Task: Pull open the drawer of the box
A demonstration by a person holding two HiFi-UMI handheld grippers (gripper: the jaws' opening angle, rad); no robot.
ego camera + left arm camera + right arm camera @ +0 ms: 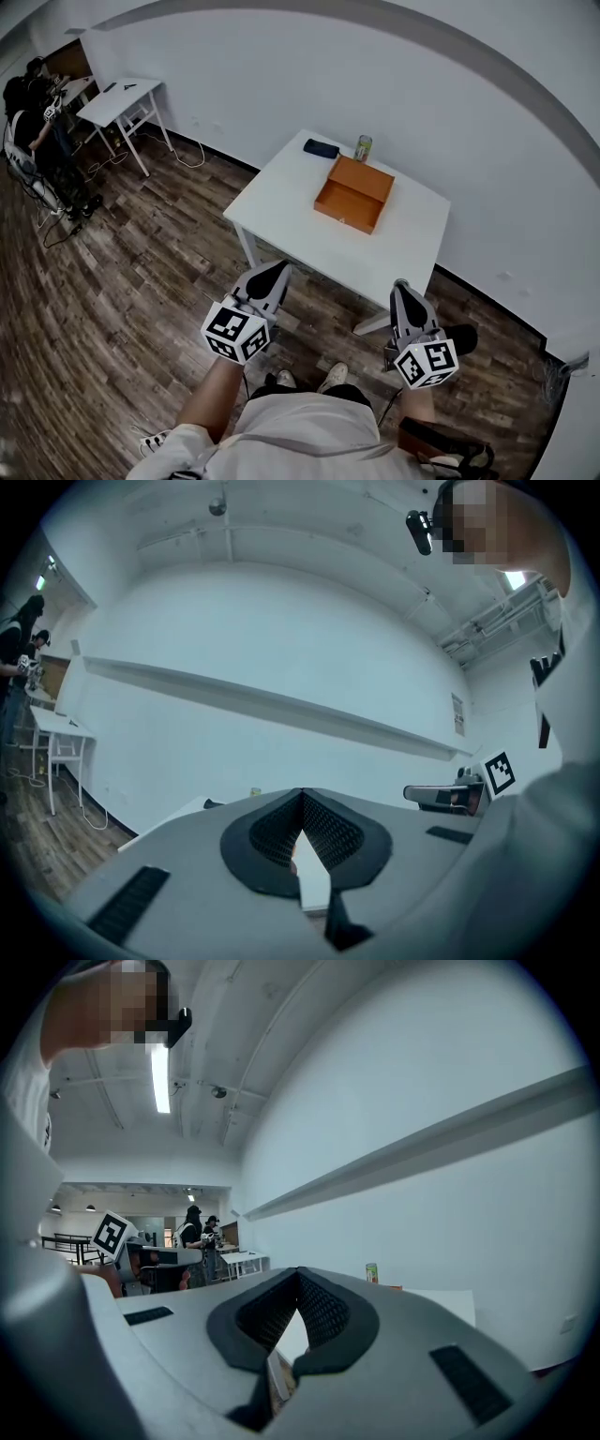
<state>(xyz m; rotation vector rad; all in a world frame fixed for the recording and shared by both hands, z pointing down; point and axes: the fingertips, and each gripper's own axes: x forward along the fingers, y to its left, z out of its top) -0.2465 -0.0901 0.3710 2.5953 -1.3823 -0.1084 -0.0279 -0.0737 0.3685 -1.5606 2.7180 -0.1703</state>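
An orange box (354, 193) lies on the white table (281, 202), toward its far right side. Its low front face looks closed and turns toward me. My left gripper (277, 272) and right gripper (401, 286) hover side by side short of the table's near edge, well away from the box. In the left gripper view the jaws (302, 799) meet at their tips with nothing between them. In the right gripper view the jaws (298, 1274) are likewise shut and empty, and the can (372, 1272) stands far ahead.
Behind the box are a green can (363, 147) and a dark flat case (321, 148). A second white table (120, 98) and people (28, 122) are at the far left. Cables lie along the wall, and a dark bag (450, 450) sits by my right foot.
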